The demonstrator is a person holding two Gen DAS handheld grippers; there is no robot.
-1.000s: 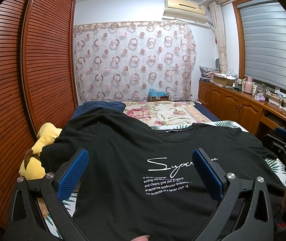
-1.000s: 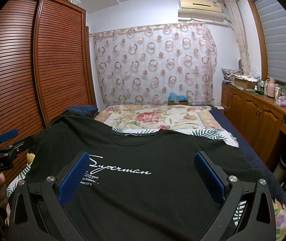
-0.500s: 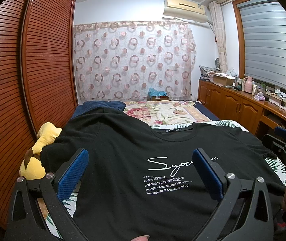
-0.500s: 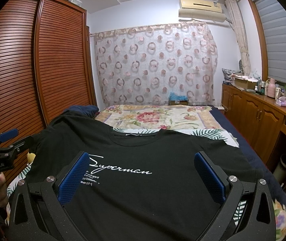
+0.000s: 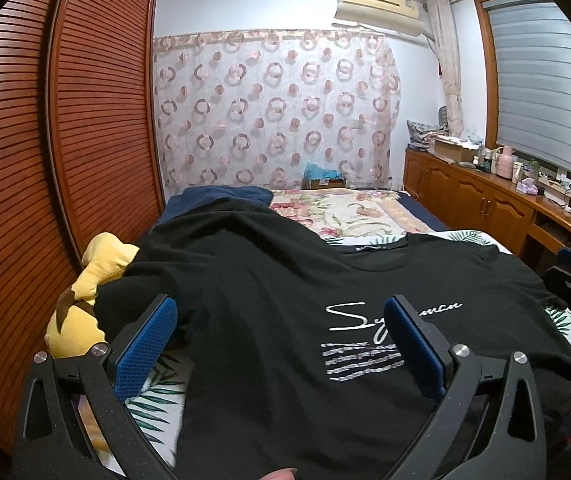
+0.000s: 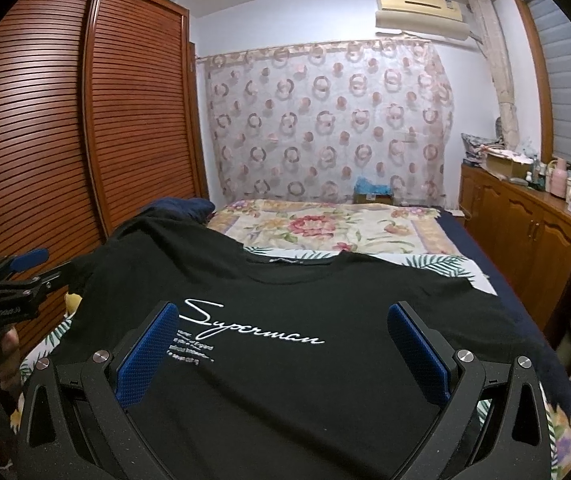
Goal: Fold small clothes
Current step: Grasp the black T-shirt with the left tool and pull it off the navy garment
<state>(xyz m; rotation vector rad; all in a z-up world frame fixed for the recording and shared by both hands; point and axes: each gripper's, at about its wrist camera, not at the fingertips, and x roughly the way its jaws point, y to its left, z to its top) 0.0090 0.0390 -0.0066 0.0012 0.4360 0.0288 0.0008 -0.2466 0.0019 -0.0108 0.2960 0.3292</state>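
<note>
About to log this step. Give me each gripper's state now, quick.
Left gripper: open, holding nothing, above the black T-shirt.
Right gripper: open, holding nothing, above the same shirt.

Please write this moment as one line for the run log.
phase: before first fold | black T-shirt: flat on bed, print up | left gripper: open | right gripper: open

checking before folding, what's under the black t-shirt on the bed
The black t-shirt lies on a leaf-print sheet, and its left edge drapes over a yellow plush toy. Anything beneath its middle is covered.
</note>
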